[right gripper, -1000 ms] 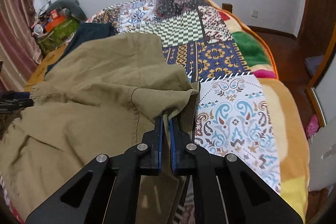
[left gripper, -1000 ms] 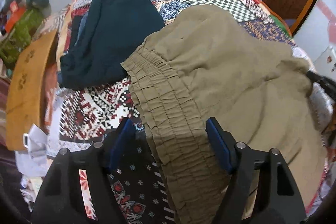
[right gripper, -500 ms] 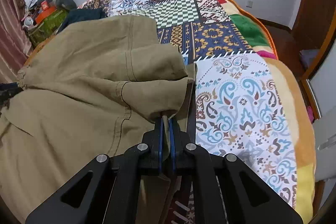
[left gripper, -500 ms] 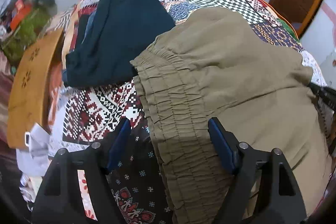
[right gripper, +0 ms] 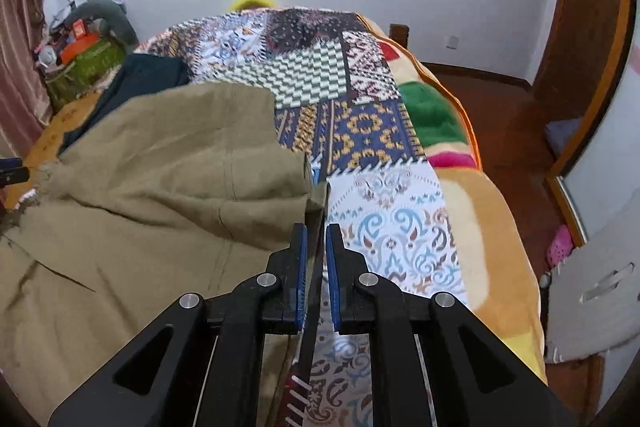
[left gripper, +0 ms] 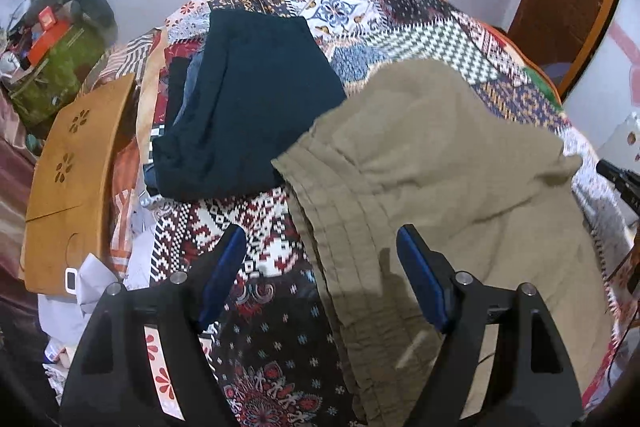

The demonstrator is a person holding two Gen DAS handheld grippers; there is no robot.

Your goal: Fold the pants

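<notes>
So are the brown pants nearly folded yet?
About halfway, I'd guess. Done: the brown pants have one flap folded over on the quilt, beside an already folded dark garment. In hand: nothing is gripped; the left gripper hangs open over the waistband, and the right gripper sits slightly open at the fold's edge. Left: it looks big and wrinkly, so probably smoothing and another fold.

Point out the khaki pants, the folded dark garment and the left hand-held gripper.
khaki pants (left gripper: pixel 460 163): left wrist view, upper folded layer.
folded dark garment (left gripper: pixel 252 99): left wrist view, middle of its top.
left hand-held gripper (left gripper: pixel 320 247): left wrist view, midway between fingertips.
</notes>
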